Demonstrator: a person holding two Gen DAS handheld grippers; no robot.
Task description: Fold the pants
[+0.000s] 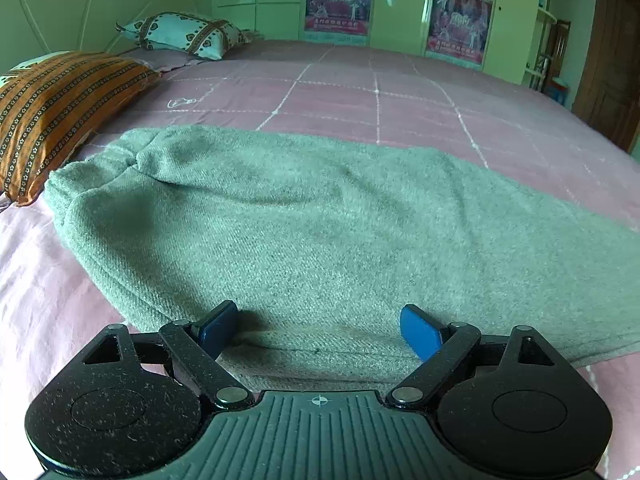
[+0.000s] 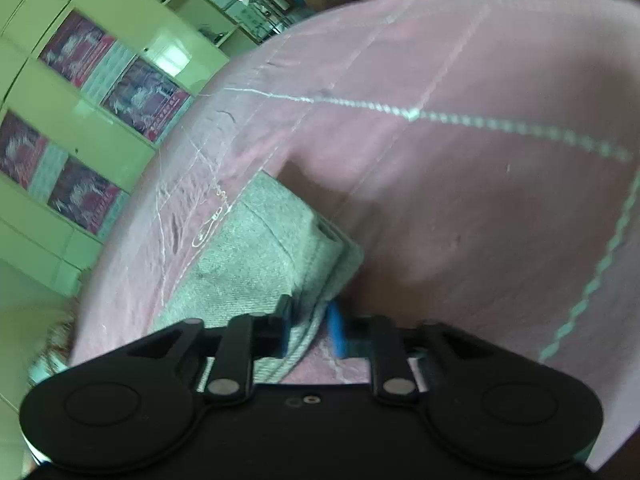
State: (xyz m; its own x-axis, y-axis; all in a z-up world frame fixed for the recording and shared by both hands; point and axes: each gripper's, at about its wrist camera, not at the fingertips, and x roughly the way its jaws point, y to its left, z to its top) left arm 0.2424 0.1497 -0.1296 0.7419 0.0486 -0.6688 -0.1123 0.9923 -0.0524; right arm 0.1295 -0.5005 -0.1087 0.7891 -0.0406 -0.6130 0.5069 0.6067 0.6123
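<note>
Left gripper [image 1: 320, 330] spread over pants [image 1: 320, 224]; right gripper [image 2: 312, 330] apparently pinching hem; poster [image 1: 339, 0] text illegible.

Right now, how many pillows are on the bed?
2: an orange striped pillow at the left edge, and a white patterned pillow farther back by the headboard. More may be out of view.

grey-green knit pants [image 1: 320, 216], folded, lying flat

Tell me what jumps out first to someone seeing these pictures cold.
The grey-green pants sprawl across the pink bedspread, filling the left wrist view, with the left hand-held gripper open at their near edge. In the tilted, blurred right wrist view, the right hand-held gripper pinches a hem of the pants. An orange striped pillow lies at far left.
</note>
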